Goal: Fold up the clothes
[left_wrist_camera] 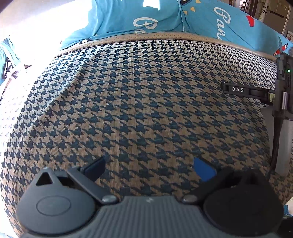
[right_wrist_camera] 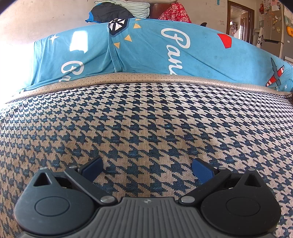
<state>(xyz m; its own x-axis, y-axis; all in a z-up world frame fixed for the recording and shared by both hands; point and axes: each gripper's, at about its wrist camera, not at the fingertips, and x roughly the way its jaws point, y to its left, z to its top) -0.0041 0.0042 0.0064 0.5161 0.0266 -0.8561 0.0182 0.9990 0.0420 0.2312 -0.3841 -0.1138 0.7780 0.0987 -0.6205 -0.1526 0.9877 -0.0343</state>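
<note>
We see both grippers held low over a houndstooth cover (right_wrist_camera: 146, 119) in dark blue and beige that fills the near field of each view. The left gripper (left_wrist_camera: 149, 168) has its jaws spread wide with nothing between them; its blue pads (left_wrist_camera: 204, 169) hang just above the weave. The right gripper (right_wrist_camera: 147, 171) likewise has its jaws spread and empty. In the left wrist view, the right gripper's body enters from the right edge, its black finger marked "DAS" (left_wrist_camera: 238, 89) lying close over the cover. Beyond a beige dotted border (right_wrist_camera: 146, 77), we note a turquoise printed sheet (right_wrist_camera: 146, 51) with white script lettering draped over a raised backing. The clothes (right_wrist_camera: 117, 11) sit as a pile on top of that backing, well apart from both grippers: a dark garment, a pale one and a red floral one (right_wrist_camera: 174, 12). A doorway (right_wrist_camera: 239, 20) and a refrigerator (right_wrist_camera: 271, 23) stand at far right.
</note>
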